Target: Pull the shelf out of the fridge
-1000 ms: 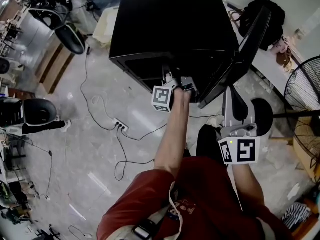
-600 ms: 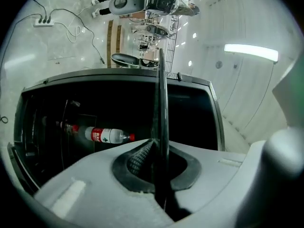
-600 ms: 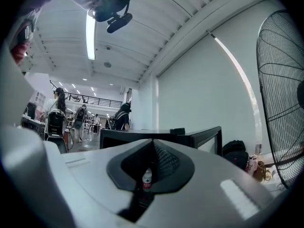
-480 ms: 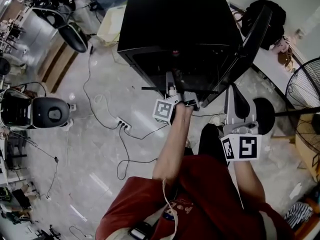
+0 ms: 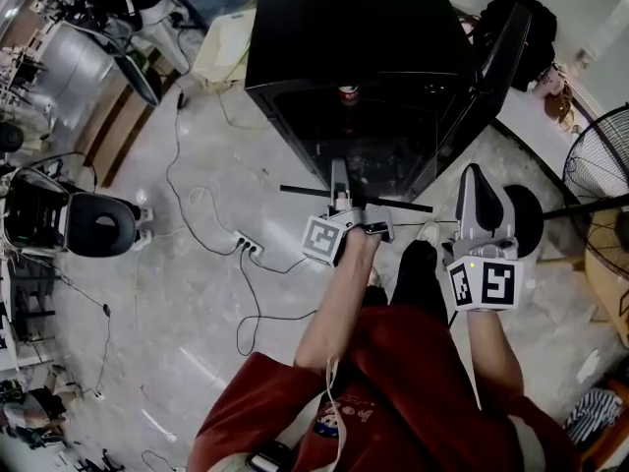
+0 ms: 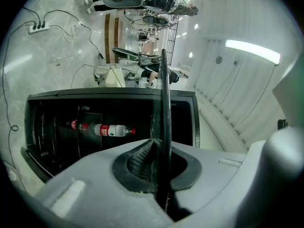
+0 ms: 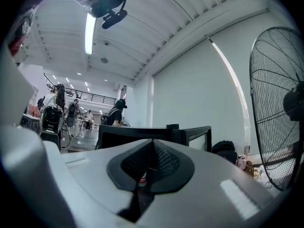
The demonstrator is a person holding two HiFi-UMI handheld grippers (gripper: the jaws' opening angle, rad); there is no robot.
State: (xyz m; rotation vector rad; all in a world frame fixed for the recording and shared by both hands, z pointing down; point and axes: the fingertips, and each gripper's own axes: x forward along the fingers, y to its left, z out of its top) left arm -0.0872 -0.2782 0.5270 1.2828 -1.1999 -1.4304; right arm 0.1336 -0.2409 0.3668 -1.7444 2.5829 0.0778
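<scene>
Shelf (image 6: 165,108): thin, flat plate with a dark edge, seen edge-on; held level just near of the fridge's open front, running left to right.
Left gripper (image 5: 339,197): jaws almost together, ribbed black pads pinched on the shelf's near edge.
Right gripper (image 5: 476,183): jaws closed with nothing between the pads; near and right of the shelf, beside the door's near end.
Fridge (image 5: 354,28): boxy black cabinet, smooth top, dark inside.
Door (image 5: 491,77): flat black slab, swung open at the right.
Bottle (image 6: 107,129): clear plastic, red cap, red label with white print too small to read; far back inside the fridge.
Marker cubes (image 5: 324,239): white faces with black square patterns, no letters.
Floor (image 5: 197,283): glossy pale stone, faintly marbled; black cables and a white power strip (image 5: 246,247) at the left.
Fan (image 7: 278,108): round wire cage, thin metal ribs, at the far right.
</scene>
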